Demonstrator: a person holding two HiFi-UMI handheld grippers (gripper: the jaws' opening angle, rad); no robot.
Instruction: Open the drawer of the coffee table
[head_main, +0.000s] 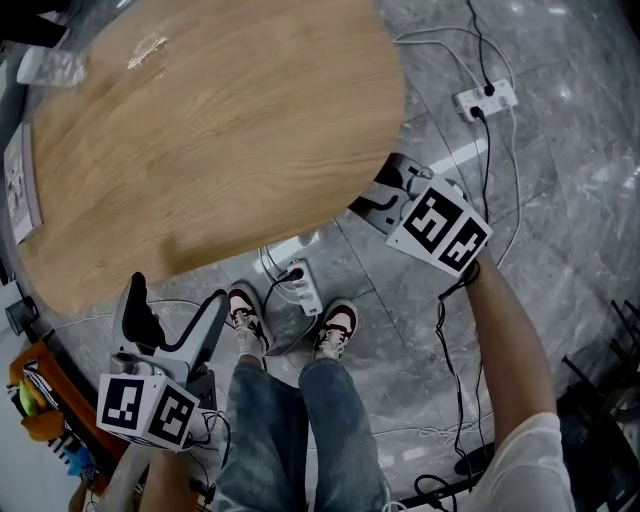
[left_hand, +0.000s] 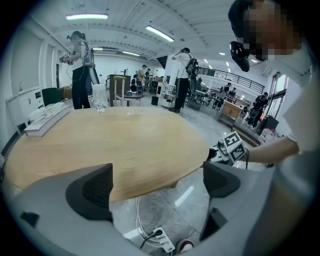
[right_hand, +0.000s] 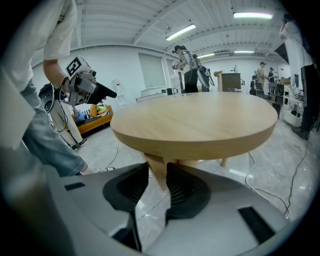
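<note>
- The coffee table (head_main: 210, 130) was round, with a pale wood top, and stood on a grey stone floor (head_main: 560, 150) just in front of the person's shoes (head_main: 245, 318).
- No drawer front could be made out in any view; only the tabletop, its rim and the parts beneath showed.
- The right gripper (right_hand: 157, 172) was at the table's right edge, its tips reaching under the rim.
- Its jaws were drawn close together, clenched on a wooden piece (right_hand: 156, 167) that hung down from the underside of the top; the pads appeared to press its two sides.
- The left gripper (left_hand: 157, 182) was held near the table's near edge, well apart from the right one.
- Its jaws were spread wide and released, with nothing between them; only the table rim and floor showed beyond.
- A white power strip (head_main: 305, 287) with cables lay on the floor under the near rim, between the shoes.
- A clear glass (left_hand: 99, 98) stood on the far side of the tabletop.
</note>
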